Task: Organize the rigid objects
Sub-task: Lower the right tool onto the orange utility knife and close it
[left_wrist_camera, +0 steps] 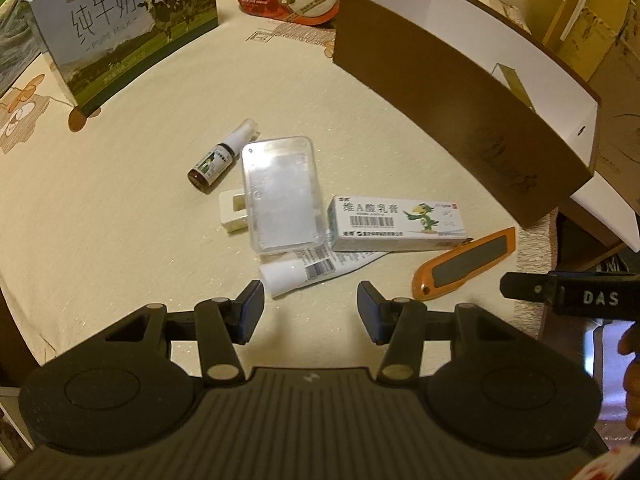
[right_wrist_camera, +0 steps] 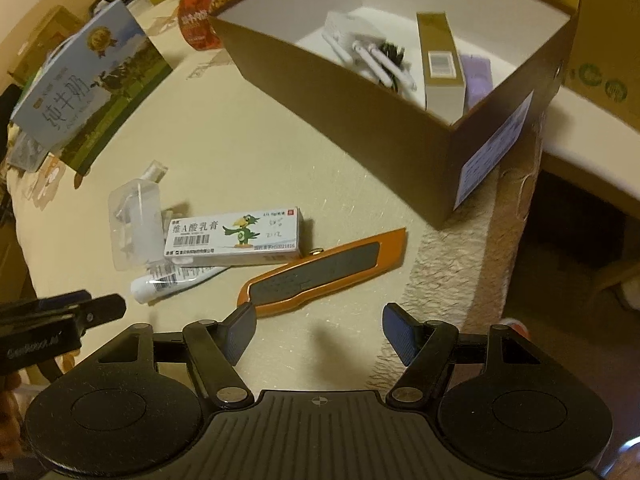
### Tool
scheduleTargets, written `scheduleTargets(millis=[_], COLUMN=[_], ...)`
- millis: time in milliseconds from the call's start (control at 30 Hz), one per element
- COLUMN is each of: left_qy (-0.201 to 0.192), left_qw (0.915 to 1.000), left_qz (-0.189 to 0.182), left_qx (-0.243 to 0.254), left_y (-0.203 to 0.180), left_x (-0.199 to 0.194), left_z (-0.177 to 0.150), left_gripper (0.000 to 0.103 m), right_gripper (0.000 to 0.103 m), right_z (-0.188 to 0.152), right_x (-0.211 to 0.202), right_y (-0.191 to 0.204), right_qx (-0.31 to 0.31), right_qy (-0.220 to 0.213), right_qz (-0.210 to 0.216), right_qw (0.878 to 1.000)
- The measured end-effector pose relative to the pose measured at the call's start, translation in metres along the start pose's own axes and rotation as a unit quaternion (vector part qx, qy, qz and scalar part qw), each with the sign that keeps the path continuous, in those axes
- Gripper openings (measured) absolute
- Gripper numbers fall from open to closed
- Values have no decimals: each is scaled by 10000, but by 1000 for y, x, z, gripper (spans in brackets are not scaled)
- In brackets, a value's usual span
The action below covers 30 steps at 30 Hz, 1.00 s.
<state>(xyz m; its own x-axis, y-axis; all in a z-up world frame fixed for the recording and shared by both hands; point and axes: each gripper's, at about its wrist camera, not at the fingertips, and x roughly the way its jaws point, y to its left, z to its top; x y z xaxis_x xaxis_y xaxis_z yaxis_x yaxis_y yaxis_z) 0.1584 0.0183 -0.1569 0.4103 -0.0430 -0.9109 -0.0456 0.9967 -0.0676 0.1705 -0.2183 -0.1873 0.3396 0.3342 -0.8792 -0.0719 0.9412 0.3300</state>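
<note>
Nearest the left wrist camera, the left tool (left_wrist_camera: 310, 312) hovers low over the bench (left_wrist_camera: 120, 208) with its fingers spread and nothing between them. Just ahead of its left finger lies a white tube (left_wrist_camera: 298, 274), cap end toward the tool, its long axis running away to the right under a small white carton (left_wrist_camera: 396, 224). That carton lies flat, its long axis across the view, resting partly on the tube. Touching the carton's left end is a clear plastic case (left_wrist_camera: 282, 194), lying flat with its long axis pointing away from the camera. A small brown bottle (left_wrist_camera: 220, 158) lies on its side just left of the case, white cap pointing away.

In the right wrist view, the right tool (right_wrist_camera: 320, 334) is also spread wide and holds nothing, tilted down toward the bench edge. An orange utility knife (right_wrist_camera: 320, 270) lies flat just beyond its left finger, its long axis slanting up to the right, toward the brown box (right_wrist_camera: 360, 120). The box stands open near the bench edge with several items inside. A milk carton (left_wrist_camera: 120, 32) stands at the far left.
</note>
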Motion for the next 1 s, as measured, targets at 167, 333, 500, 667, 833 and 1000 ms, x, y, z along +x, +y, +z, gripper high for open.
scheduleTargets(millis=[167,333,500,667,833,1000], left_qy=[77,129,189,221,259,308], left_qw=[9999,9997,9995,9994,9994,9994], left_qz=[80,139,176,185,165,147], left_qx=[-79,-162,-202,-182,-143,-62], left_y=[8,17,24,24,23,20], left_x=[7,12,16,20,21,23], left_z=[-3,-5,-7,-8,-9,-10], left_gripper=[47,47,47,47,47,47], right_gripper=[67,67,67,67,65,49], right_z=[3,6,13,20,21,17], right_x=[21,41,56,69,75,77], right_y=[4,9,11,7,11,21], right_qx=[298,577,869,1204,1165,324], right_qy=[125,164,137,187,124,239], right_qz=[24,17,-147,-335,-486,-728], right_qw=[9995,9982,9960,9920,9919,9965])
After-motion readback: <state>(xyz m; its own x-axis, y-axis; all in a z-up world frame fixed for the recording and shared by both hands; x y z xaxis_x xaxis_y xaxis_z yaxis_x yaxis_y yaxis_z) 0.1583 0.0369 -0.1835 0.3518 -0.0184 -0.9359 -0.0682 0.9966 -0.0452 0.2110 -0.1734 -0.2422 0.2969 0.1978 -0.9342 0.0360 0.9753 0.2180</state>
